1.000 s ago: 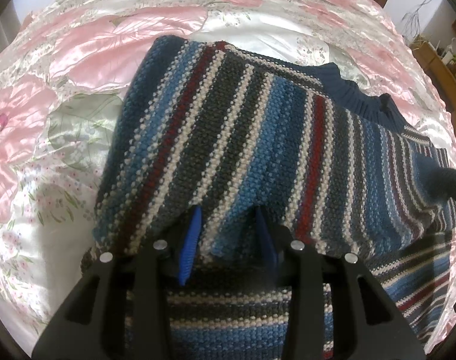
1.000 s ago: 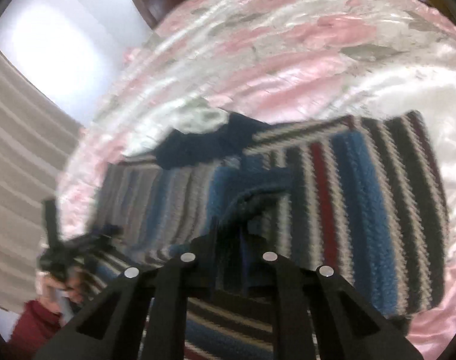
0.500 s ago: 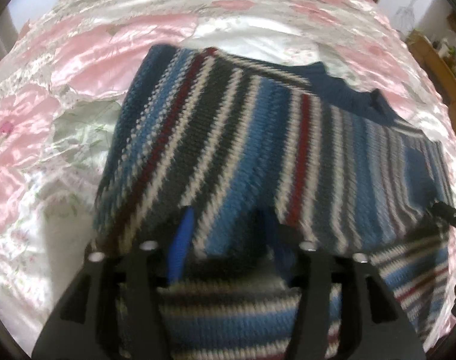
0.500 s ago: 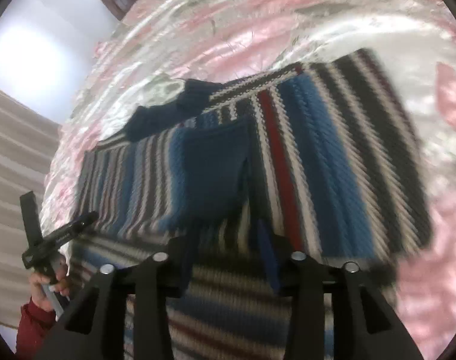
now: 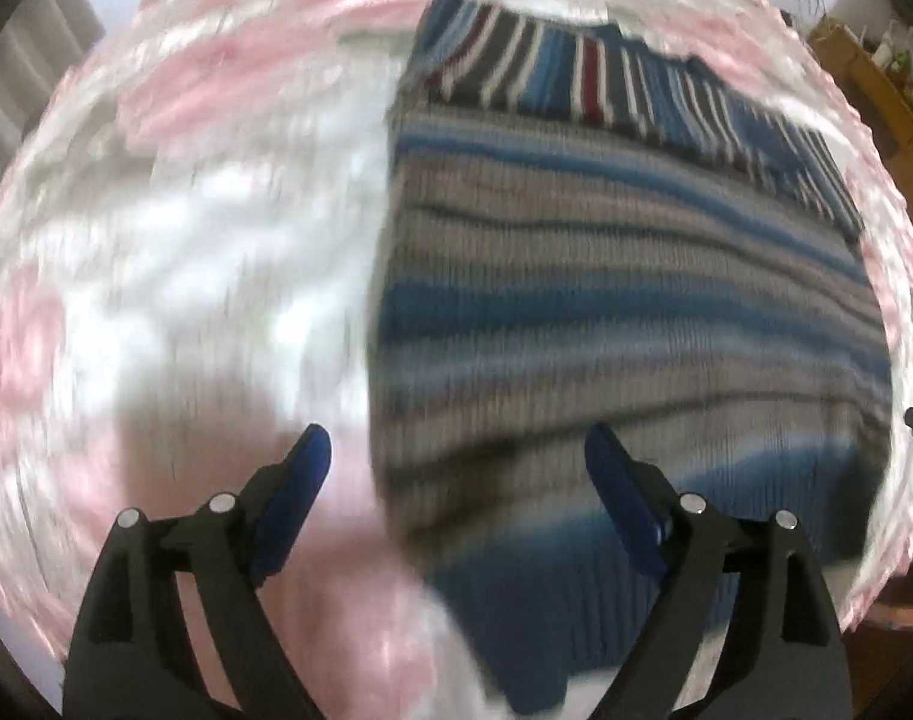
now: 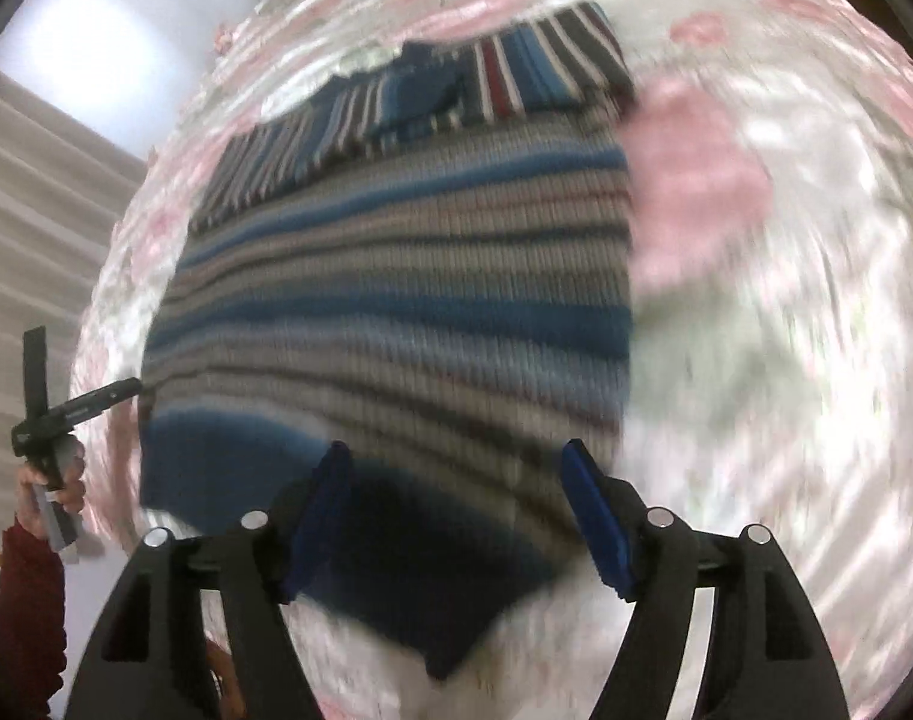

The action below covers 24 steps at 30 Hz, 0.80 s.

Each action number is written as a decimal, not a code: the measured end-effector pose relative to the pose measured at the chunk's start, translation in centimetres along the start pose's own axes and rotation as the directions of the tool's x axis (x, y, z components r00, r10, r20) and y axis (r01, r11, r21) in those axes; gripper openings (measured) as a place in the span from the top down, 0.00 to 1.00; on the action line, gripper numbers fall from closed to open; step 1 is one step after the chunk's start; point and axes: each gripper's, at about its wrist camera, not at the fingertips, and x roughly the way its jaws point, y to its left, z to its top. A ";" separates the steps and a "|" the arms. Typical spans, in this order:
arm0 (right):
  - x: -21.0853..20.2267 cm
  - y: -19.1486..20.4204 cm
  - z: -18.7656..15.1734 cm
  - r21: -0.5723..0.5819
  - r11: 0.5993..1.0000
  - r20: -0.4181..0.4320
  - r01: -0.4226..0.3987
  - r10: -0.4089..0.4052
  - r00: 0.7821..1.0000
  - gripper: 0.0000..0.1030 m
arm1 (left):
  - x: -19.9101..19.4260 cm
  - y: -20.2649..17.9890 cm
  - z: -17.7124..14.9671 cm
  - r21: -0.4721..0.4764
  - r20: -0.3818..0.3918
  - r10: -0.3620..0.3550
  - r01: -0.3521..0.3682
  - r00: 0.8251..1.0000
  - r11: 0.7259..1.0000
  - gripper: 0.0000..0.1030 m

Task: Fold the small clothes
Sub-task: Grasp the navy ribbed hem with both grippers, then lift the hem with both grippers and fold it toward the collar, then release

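Pink floral bedspread [image 5: 174,192] is covered by the striped sweater [image 5: 624,300]; left gripper [image 5: 456,468] and right gripper [image 6: 456,480] are held above it, both spread wide, nothing gripped.

The sweater [image 5: 624,276] is knitted in stripes of mid blue, grey-beige, dark charcoal, white and a few deep red lines; its near hem, at the lower middle of the frame, is a solid navy band. At the upper centre of both views a folded part shows the same colours running crosswise, with a dark blue collar. Beneath it the bed cover [image 5: 174,228] is glossy satin, white and silver with large pink flowers. The left gripper [image 5: 459,468] and the right gripper [image 6: 456,480] are black with bright blue fingers. At the lower left of the right wrist view, a sleeve [image 6: 24,612] is dark red.
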 end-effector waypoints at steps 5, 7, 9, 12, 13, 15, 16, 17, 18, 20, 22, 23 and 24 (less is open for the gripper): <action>1.0 -0.7 -4.5 0.059 0.998 -0.050 -0.022 0.025 0.998 0.28 | 0.9 0.2 -4.8 -0.047 -0.074 -0.085 0.081 0.994 0.996 0.17; 1.4 -1.1 -5.4 0.083 0.996 -0.059 -0.030 0.035 0.998 0.28 | 1.5 0.0 -5.9 -0.071 -0.097 -0.116 0.109 0.989 0.992 0.17; 2.2 -1.1 -5.8 0.102 0.993 -0.070 -0.052 0.060 0.996 0.28 | 1.5 -0.6 -7.0 -0.076 -0.101 -0.156 0.149 0.983 0.986 0.17; 2.8 -1.3 -6.2 0.134 0.987 -0.072 -0.089 0.099 0.992 0.31 | 2.1 -1.5 -7.1 -0.082 -0.110 -0.161 0.152 0.981 0.985 0.21; 2.9 -1.2 -6.3 0.141 0.985 -0.069 -0.100 0.110 0.991 0.32 | 2.3 -2.0 -7.3 -0.088 -0.110 -0.158 0.149 0.981 0.985 0.22; 3.2 -1.0 -6.3 0.155 0.979 -0.067 -0.130 0.142 0.988 0.37 | 2.3 -2.3 -7.4 -0.093 -0.106 -0.143 0.133 0.984 0.987 0.31; 3.3 -0.9 -6.2 0.149 0.980 -0.064 -0.131 0.142 0.988 0.38 | 2.2 -2.5 -7.4 -0.095 -0.104 -0.145 0.136 0.984 0.986 0.35; 3.3 -0.8 -6.2 0.135 0.982 -0.064 -0.129 0.139 0.988 0.39 | 1.9 -2.4 -7.4 -0.099 -0.101 -0.154 0.144 0.983 0.985 0.41; 3.4 -0.4 -6.2 0.127 0.983 -0.063 -0.129 0.138 0.988 0.45 | 1.8 -2.5 -7.3 -0.101 -0.099 -0.157 0.147 0.983 0.984 0.51; 3.4 -0.7 -6.2 0.127 0.983 -0.067 -0.130 0.139 0.988 0.56 | 1.7 -2.3 -7.5 -0.105 -0.103 -0.154 0.144 0.983 0.984 0.58; 3.4 -1.0 -6.3 0.136 0.982 -0.064 -0.128 0.138 0.988 0.66 | 1.7 -1.9 -7.7 -0.122 -0.105 -0.165 0.152 0.981 0.981 0.70; 3.3 -1.3 -6.4 0.144 0.981 -0.061 -0.133 0.143 0.988 0.76 | 1.7 -1.8 -7.7 -0.124 -0.105 -0.155 0.142 0.982 0.982 0.81; 3.2 -1.4 -6.4 0.148 0.979 -0.061 -0.142 0.152 0.987 0.84 | 1.8 -2.0 -7.5 -0.126 -0.103 -0.158 0.145 0.982 0.981 0.85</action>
